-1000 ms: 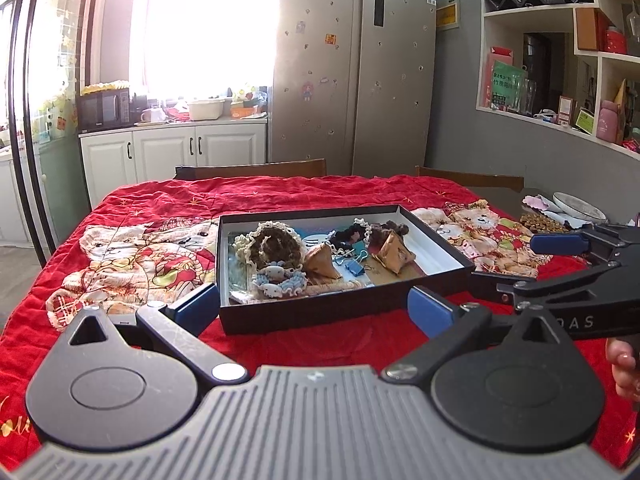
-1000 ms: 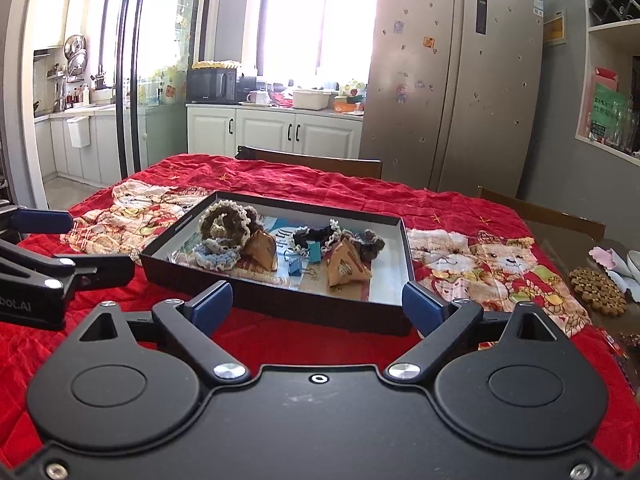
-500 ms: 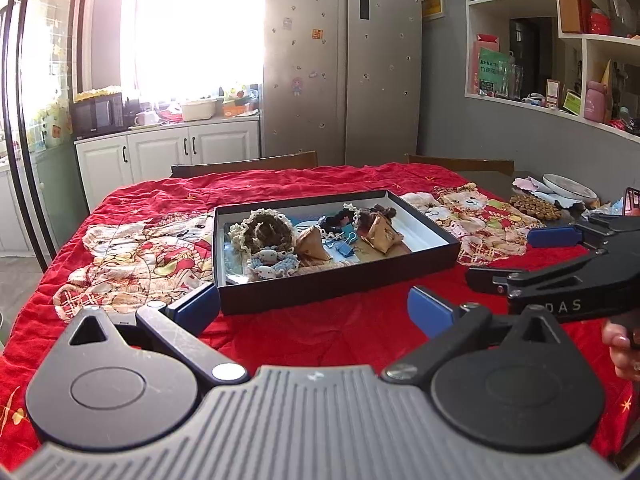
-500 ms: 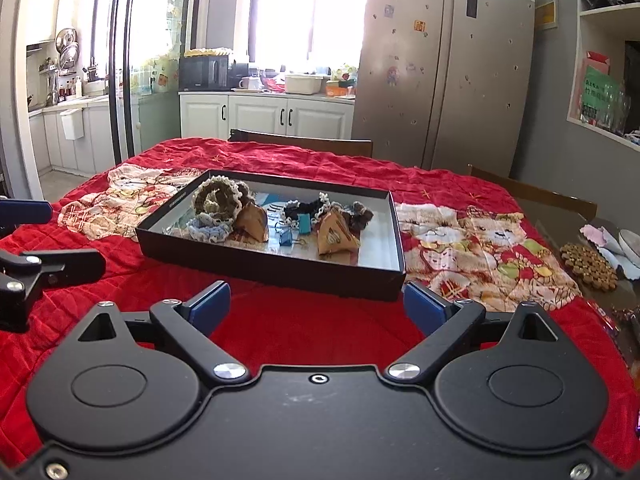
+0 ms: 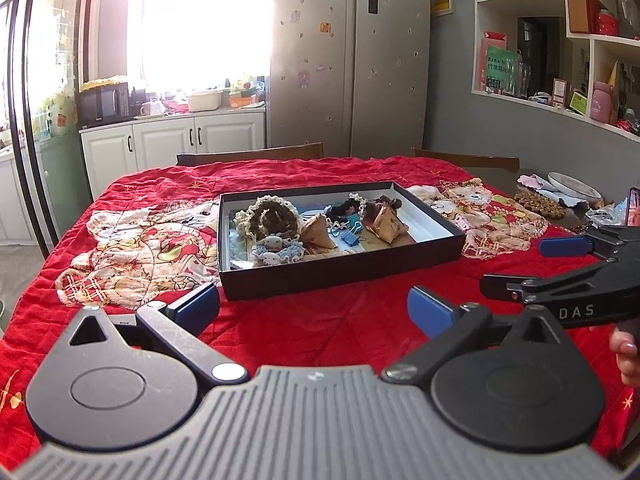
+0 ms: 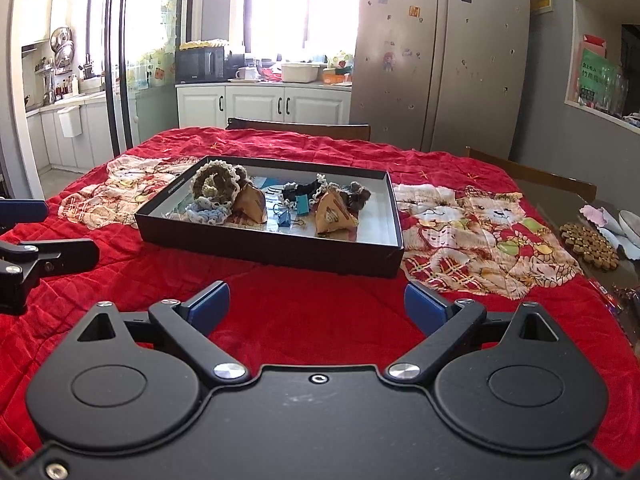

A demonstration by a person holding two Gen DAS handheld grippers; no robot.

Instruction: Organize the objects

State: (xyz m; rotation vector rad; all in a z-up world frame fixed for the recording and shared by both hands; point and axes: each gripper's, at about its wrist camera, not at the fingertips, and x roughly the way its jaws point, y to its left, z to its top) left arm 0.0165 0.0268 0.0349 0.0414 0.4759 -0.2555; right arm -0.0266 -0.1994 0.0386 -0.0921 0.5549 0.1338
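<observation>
Both grippers pull back from the black tray (image 5: 340, 276) on the red quilted tablecloth (image 5: 320, 320): over the past second the tray has shrunk in both wrist views and more bare cloth now lies between it and the blue fingertips. The left gripper (image 5: 312, 304) hangs short of the tray's near wall, its jaws spread wide and empty; the right gripper (image 6: 316, 306) does the same off the tray's near right corner, also wide apart with nothing between the pads.

Inside the tray the contents lie as they did a second ago: a cream-edged crocheted ring (image 5: 272, 220) and a pale blue knitted piece (image 5: 276, 250) toward its left end, two tan pyramid-shaped pouches (image 6: 334, 214) near the middle, blue binder clips (image 6: 290, 216) between them, and a dark hair tie (image 5: 340, 210) toward the far wall.

With everything gathered in the tray and both tools withdrawing empty, the sorting looks finished, or at least paused between picks. A person's fingers (image 5: 626, 354) show beneath the right tool's handle, to the right of the tray.
</observation>
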